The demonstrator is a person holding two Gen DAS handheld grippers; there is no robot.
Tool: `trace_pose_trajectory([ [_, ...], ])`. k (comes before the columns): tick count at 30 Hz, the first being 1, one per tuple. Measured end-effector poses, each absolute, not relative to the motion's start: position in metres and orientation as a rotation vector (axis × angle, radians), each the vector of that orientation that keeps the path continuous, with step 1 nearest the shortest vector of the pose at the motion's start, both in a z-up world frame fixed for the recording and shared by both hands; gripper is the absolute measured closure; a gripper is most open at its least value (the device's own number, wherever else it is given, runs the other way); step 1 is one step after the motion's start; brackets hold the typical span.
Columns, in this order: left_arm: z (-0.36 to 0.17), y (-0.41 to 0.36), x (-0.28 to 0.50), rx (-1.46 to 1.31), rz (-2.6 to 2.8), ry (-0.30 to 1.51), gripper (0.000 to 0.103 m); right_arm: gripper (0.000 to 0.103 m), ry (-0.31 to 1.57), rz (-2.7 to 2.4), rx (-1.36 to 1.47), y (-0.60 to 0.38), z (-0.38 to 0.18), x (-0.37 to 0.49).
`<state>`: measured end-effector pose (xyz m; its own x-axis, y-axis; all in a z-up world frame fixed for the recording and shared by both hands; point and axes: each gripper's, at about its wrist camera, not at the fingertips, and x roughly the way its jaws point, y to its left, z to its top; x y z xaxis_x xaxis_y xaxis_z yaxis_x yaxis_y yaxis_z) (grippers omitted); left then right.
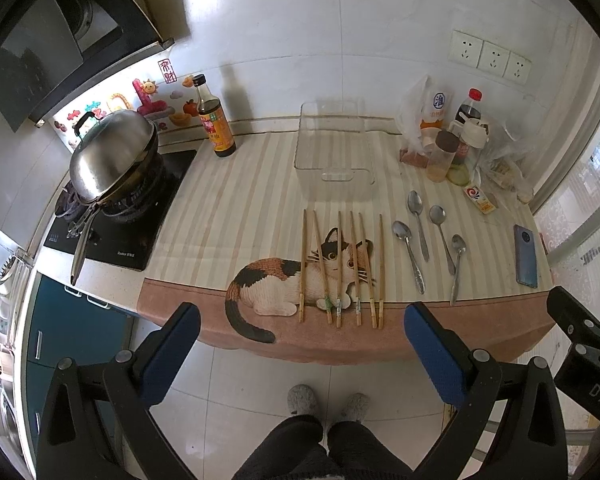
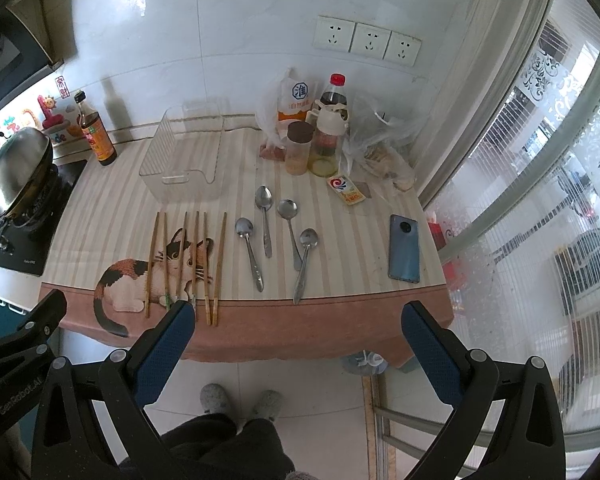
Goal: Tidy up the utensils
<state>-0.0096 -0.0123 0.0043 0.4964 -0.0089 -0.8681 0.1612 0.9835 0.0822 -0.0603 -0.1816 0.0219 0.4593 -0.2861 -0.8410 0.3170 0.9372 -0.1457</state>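
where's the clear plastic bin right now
In both views the clear plastic bin stands empty at the back of the counter, just behind the row of chopsticks, between the soy sauce bottle and the condiment cluster.

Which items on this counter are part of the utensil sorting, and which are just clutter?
For the job:
chopsticks
spoons
clear bin

Just lying about:
phone
sauce bottle
wok
condiment jars and bags
small packet

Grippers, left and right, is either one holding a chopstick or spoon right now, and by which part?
Nothing is held. The left gripper and right gripper are both open; chopsticks and spoons lie on the table.
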Motion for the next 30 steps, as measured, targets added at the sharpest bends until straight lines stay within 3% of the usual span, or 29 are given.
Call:
trace_pose_trajectory([
  [30, 0.007, -0.020, 0.000, 0.159, -0.101, 1.044, 0.000, 0.000, 1.024, -0.370, 0.041, -0.185, 0.025, -0.057],
])
